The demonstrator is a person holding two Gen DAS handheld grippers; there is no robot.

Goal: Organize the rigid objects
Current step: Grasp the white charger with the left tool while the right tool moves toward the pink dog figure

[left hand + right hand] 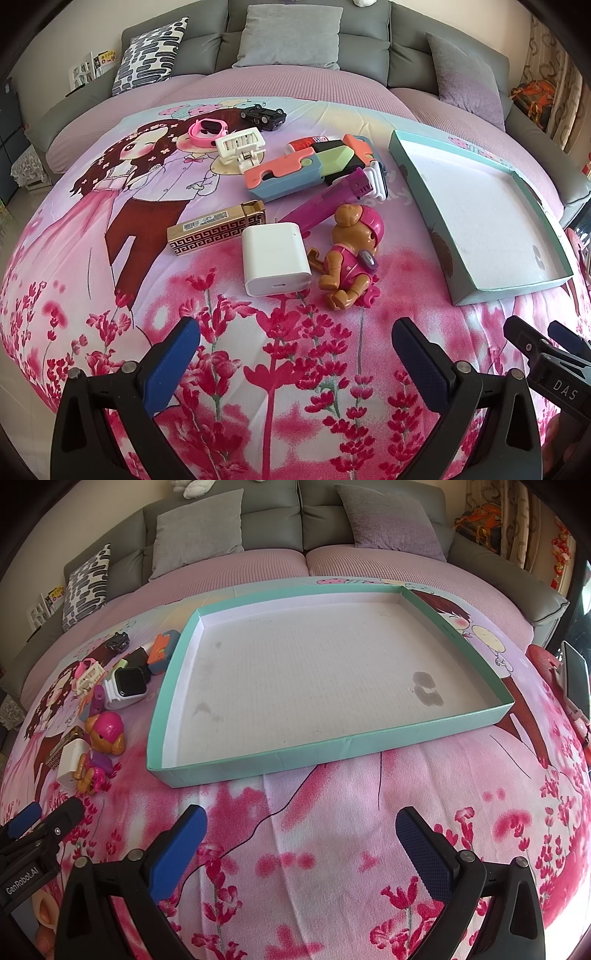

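Observation:
A pile of small rigid items lies on a pink cartoon blanket: a white charger cube [273,258], a brown and pink toy dog [352,254], a gold patterned box [218,230], a purple strap [325,201], a coral and blue case [284,173], a white clip stand [242,146], a pink watch [207,131] and a black toy car [264,114]. To their right sits a shallow teal tray [173,686] with nothing in it. My left gripper [295,354] hangs open just short of the charger. My right gripper [301,842] is open in front of the tray's near wall.
A grey sofa [295,40] with several cushions runs along the far side. The other gripper [546,354] shows at the left wrist view's right edge. A phone on a stand [574,679] stands at the far right. A white smartwatch [123,686] lies beside the tray.

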